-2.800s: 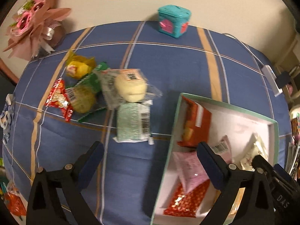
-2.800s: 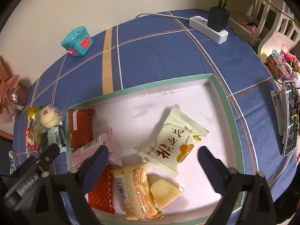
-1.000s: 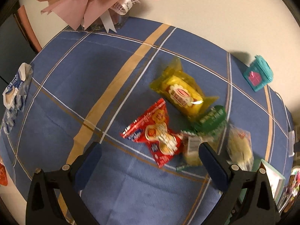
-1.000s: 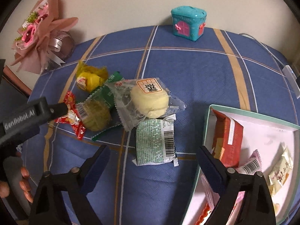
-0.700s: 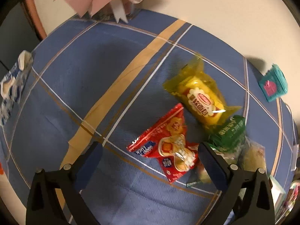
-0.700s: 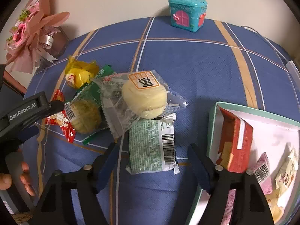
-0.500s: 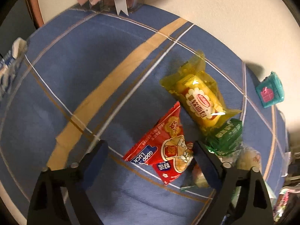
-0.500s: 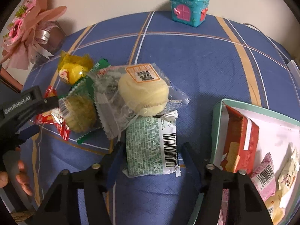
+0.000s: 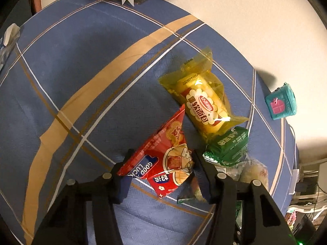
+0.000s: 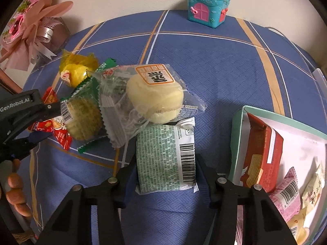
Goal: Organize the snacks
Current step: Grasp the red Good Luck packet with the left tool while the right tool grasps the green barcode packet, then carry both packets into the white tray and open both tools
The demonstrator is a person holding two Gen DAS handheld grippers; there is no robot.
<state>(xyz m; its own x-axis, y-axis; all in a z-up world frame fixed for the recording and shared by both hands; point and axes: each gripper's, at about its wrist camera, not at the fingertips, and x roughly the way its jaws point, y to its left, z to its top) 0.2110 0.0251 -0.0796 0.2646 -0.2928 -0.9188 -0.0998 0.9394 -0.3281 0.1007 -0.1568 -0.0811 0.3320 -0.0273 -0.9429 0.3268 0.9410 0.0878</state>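
- Since the earlier frames both tools have come off the box side and down over the loose snack pile; the jaws of each have just been closing, each with a packet between them.
- Left tool: clamped on the red packet, pads pressing its two sides, the wrapper buckled upward between them. The same tool shows at the left edge of the right wrist view, a person's fingers below it.
- Right tool: closed on the green-and-white packet, barcode side up, pads against its long edges; the packet lies flat on the bench.
- Bench: covered in a blue cloth with tan and white stripes.
- Pile: a yellow bread packet lies just beyond the red one; a green packet touches the yellow packet's lower end. A clear-wrapped pale round cake overlaps the top end of the green-and-white packet, and a clear-wrapped brownish round cake lies beside it on the left.
- Box: mint-rimmed, white inside, at the right of the pile; holds a red-orange packet, a pink packet and a cream packet.
- Far edge by the wall: a teal house-shaped toy box; a pink bouquet at far left.
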